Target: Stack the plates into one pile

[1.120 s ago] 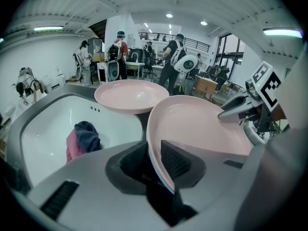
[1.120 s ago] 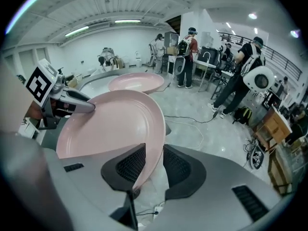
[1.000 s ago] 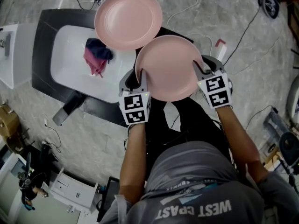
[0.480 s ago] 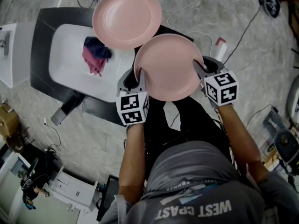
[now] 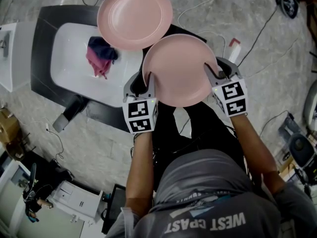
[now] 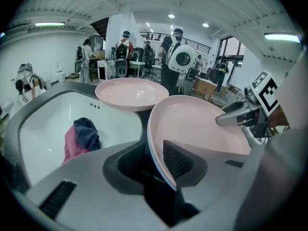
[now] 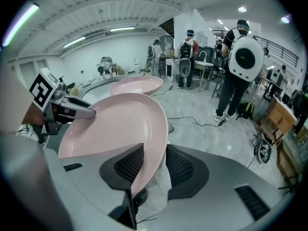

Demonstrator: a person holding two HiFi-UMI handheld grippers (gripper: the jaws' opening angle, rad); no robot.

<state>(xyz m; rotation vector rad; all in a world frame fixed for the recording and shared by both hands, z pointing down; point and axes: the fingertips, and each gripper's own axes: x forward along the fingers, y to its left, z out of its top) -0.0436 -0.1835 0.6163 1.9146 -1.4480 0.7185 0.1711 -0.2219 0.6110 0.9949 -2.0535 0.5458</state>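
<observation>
While straddling opposite rims of the near pink plate (image 5: pixel 178 71), just on the person's side of the far pink plate (image 5: pixel 134 16), easing off! Over to the left gripper (image 6: pixel 154 158): jaws just opened, rim loose between them, resting against one pad with a gap at the other. Same story at the right gripper (image 7: pixel 154 167), jaws just opened around the tilted rim, and down left of the far pink plate, a crumpled cloth (image 5: pixel 101 58) in the white sink (image 5: pixel 69 58).

The near plate (image 5: pixel 181 71) overlaps the far plate (image 5: pixel 134 16) beside a cloth (image 5: pixel 100 58) in the sink (image 5: pixel 69 71).
</observation>
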